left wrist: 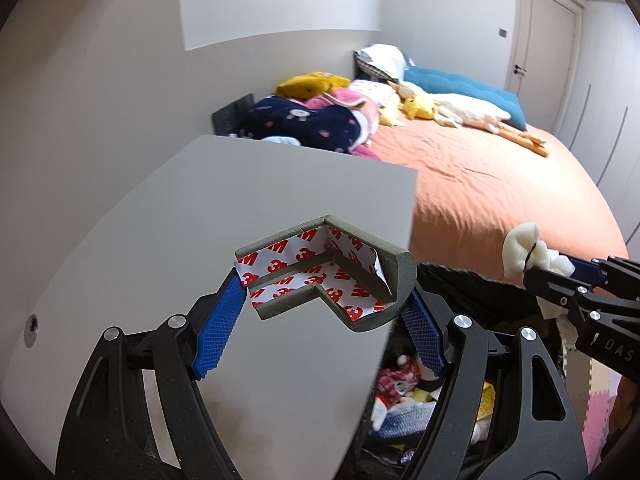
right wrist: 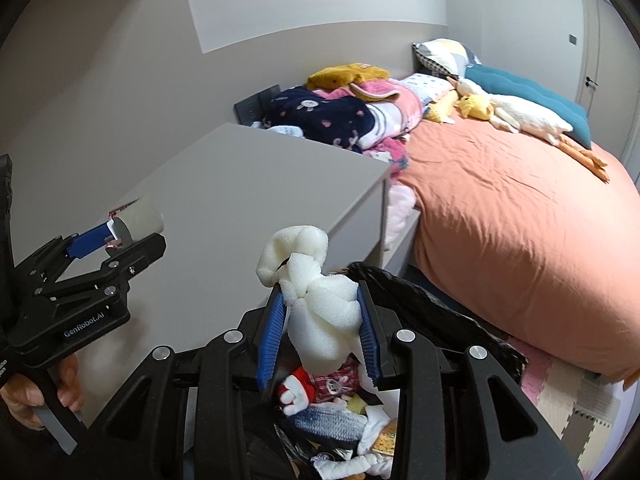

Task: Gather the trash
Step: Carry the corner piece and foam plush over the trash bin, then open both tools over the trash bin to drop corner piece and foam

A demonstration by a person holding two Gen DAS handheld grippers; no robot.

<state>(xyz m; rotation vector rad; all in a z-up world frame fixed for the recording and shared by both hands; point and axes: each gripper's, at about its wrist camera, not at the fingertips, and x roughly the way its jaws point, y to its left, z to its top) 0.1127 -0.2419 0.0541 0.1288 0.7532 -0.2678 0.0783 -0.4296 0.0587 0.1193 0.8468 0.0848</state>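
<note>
Left gripper point(left wrist: 324, 304) clamps the stiff-but-light foam corner guard point(left wrist: 320, 276) across its ends, right gripper point(right wrist: 320, 320) squeezes soft, compressible white foam wad point(right wrist: 316, 300) mid-body, both over the open trash bag point(right wrist: 440, 304).

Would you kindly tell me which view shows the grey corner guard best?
The left wrist view: the corner guard fills the centre, its printed adhesive backing facing the camera. The right wrist view shows only one end of it.
</note>
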